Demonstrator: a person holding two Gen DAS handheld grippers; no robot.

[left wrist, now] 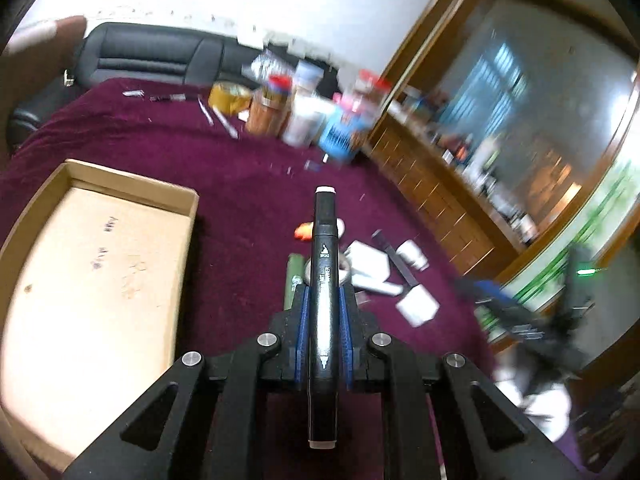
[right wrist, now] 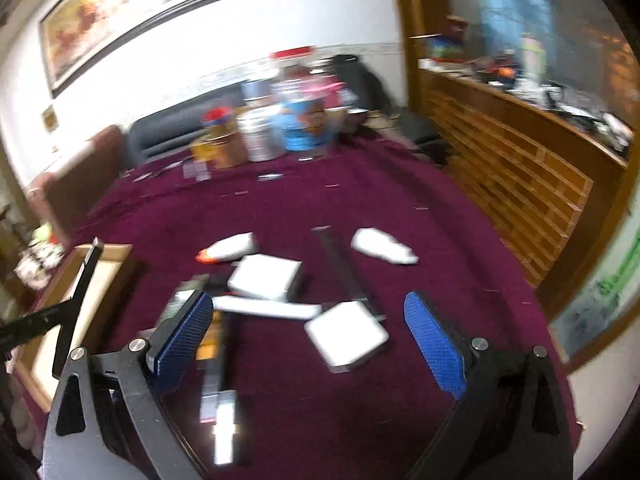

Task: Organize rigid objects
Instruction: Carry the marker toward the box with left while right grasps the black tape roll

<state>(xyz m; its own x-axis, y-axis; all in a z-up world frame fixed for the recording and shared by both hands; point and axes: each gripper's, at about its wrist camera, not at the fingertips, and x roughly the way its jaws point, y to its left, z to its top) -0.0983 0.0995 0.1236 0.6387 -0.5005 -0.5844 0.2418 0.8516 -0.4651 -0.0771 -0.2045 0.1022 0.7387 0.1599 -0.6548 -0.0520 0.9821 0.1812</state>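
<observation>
So your left gripper [left wrist: 323, 320] has its blue pads [left wrist: 303, 328] squeezed onto a black marker [left wrist: 323, 280], which runs lengthwise between the fingers with the white-tipped end pointing away from you. It's up off the maroon tablecloth [left wrist: 240, 184], and the open cardboard box [left wrist: 100, 280] sits just off to its left.

Your right gripper [right wrist: 316, 340] is spread wide with nothing in it, hanging over the loose pile. Under and ahead of it you've got a white square block [right wrist: 346, 338], a flat white box [right wrist: 266, 276], a white stick [right wrist: 266, 307] lying across in front of that box, a long black strip [right wrist: 344, 268], a white tube with an orange cap [right wrist: 230, 250] and a small white bottle [right wrist: 382, 246] on its side. Something dark lies right by the left finger [right wrist: 184, 332], too blurred to identify.

At the far side of the table stands a bunch of jars and tins [right wrist: 276, 128], also smeared by motion blur.
</observation>
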